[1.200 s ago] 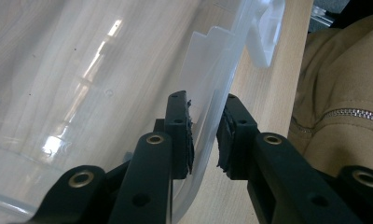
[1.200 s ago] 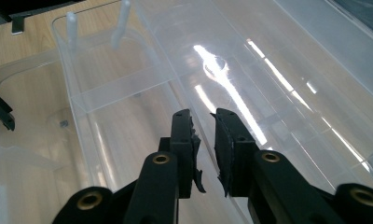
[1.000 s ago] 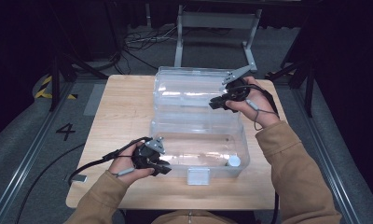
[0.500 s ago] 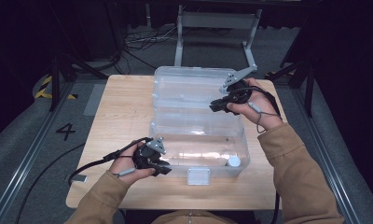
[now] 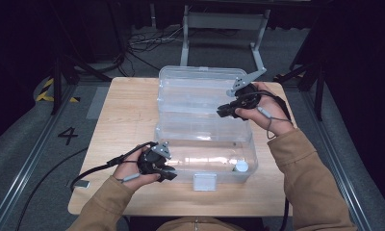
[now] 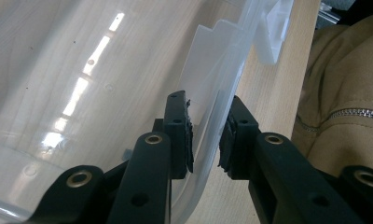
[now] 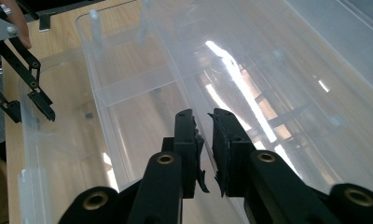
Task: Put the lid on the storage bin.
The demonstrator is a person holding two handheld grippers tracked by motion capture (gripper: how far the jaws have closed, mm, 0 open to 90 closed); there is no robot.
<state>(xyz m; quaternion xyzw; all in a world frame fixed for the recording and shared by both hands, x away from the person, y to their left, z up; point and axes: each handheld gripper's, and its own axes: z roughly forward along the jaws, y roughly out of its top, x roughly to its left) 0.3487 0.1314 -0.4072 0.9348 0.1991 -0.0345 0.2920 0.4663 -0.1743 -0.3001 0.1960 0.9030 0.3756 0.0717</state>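
Straddling the front-left corner wall of the clear plastic box (image 5: 205, 139) on the wooden table (image 5: 128, 110), the left gripper (image 5: 169, 171) stands part open, pads just off it; further right, the right gripper (image 5: 223, 110) pinches the box's middle ridge, jaws nearly closed.

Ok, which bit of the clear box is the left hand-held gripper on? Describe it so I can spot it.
On the wooden table lies an open clear plastic box, base nearer the person, lid hinged back. The left hand-held gripper straddles the base's near-left corner wall. Farther along that front edge is the white latch tab.
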